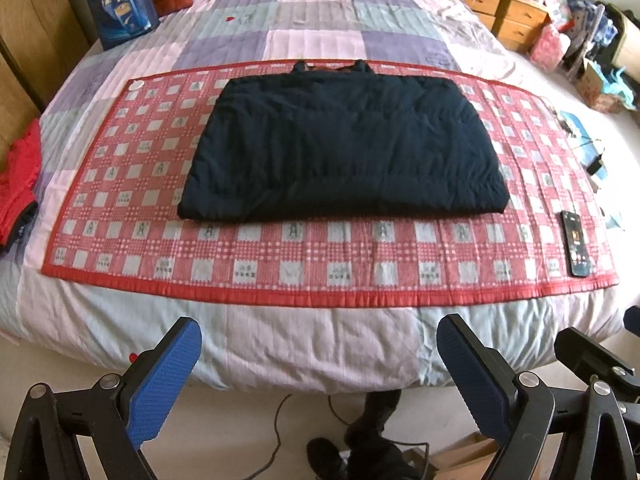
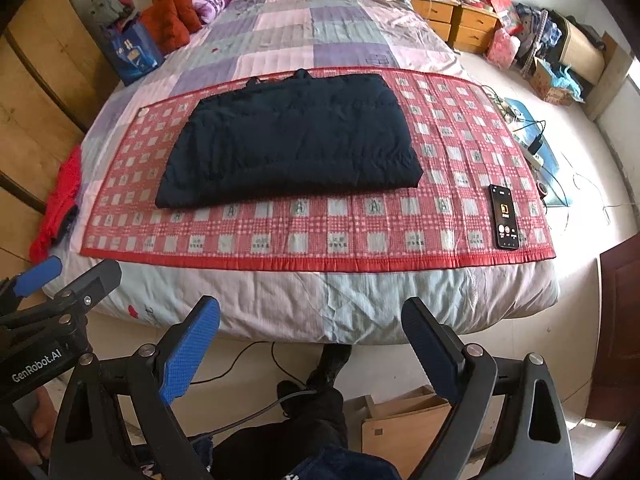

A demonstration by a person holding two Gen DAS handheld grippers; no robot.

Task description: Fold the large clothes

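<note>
A bed (image 1: pixel 320 344) under a patchwork quilt fills both views, with a red checked mat (image 1: pixel 132 208) spread across its near half. On the middle of the mat lies the dark folded garment (image 1: pixel 344 148), a neat rectangle with its collar at the far edge. A red cloth (image 1: pixel 18 176) sits at the bed's left edge, and a phone (image 1: pixel 576 244) rests on the mat's near right corner. The left gripper (image 1: pixel 318 376) and right gripper (image 2: pixel 310 344) hang off the bed's near edge, fingers apart, holding nothing
</note>
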